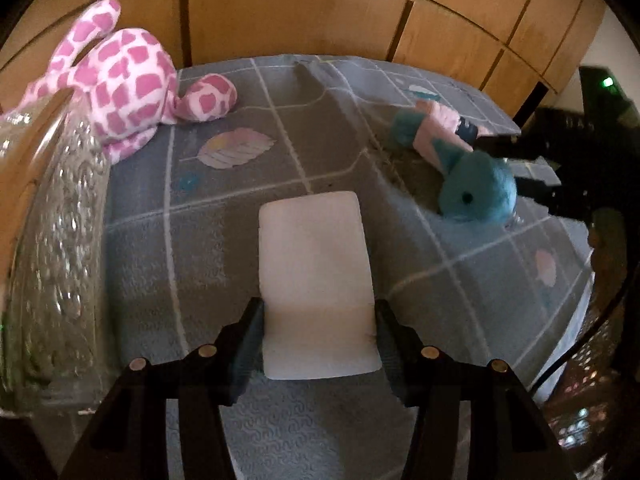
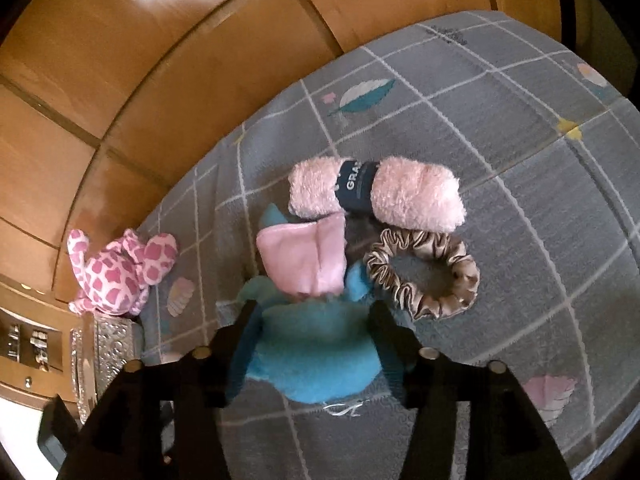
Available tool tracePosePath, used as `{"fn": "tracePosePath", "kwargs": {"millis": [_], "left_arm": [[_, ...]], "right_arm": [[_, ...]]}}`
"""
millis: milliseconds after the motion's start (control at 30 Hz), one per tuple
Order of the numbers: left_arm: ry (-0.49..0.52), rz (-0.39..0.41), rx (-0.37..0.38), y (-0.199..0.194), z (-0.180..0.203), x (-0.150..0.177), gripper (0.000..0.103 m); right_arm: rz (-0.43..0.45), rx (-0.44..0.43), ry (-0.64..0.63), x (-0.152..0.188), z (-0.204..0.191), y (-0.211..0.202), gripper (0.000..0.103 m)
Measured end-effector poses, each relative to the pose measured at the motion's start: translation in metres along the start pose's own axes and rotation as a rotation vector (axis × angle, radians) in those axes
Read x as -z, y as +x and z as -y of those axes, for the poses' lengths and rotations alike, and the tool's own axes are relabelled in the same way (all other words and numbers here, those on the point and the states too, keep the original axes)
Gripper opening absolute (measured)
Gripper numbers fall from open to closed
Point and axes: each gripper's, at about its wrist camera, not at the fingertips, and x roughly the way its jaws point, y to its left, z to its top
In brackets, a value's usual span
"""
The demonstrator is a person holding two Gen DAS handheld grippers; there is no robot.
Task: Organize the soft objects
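Observation:
My left gripper [image 1: 319, 312] is shut on a white rectangular sponge pad [image 1: 316, 272] and holds it over the grey bedspread [image 1: 240, 220]. My right gripper [image 2: 314, 314] is closed around a blue plush toy [image 2: 316, 356] with pink ears [image 2: 304, 256]; the same toy shows at the right in the left wrist view [image 1: 476, 190]. A pink-and-white patched plush [image 1: 120, 88] lies at the bed's far left, also in the right wrist view [image 2: 120, 272]. A rolled pink towel with a dark band [image 2: 376, 192] and a beige scrunchie [image 2: 424, 272] lie beyond the blue toy.
A clear patterned glass container [image 1: 52, 240] stands at the left bed edge, seen also in the right wrist view [image 2: 108, 344]. Wooden wardrobe panels [image 1: 320, 8] rise behind the bed. Dark furniture [image 1: 580, 152] stands at the right.

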Motion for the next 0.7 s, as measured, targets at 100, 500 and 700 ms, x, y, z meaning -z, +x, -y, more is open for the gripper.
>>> {"fn": "tracePosePath", "kwargs": {"millis": [100,500,700], "left_arm": [[0.017,0.022,-0.011,0.001,0.0,0.009,0.055],[0.028,0.011,-0.028,0.0,-0.002,0.01,0.053],[0.029,0.061,0.004,-0.032,0.001,-0.005,0.053]], "right_arm": [[-0.017,0.004,-0.015,0.0,-0.003,0.007,0.065],[-0.07,0.091,-0.255,0.013,-0.042,0.031,0.063],[-0.057,0.163,-0.374,0.024,-0.06,0.037,0.061]]}}
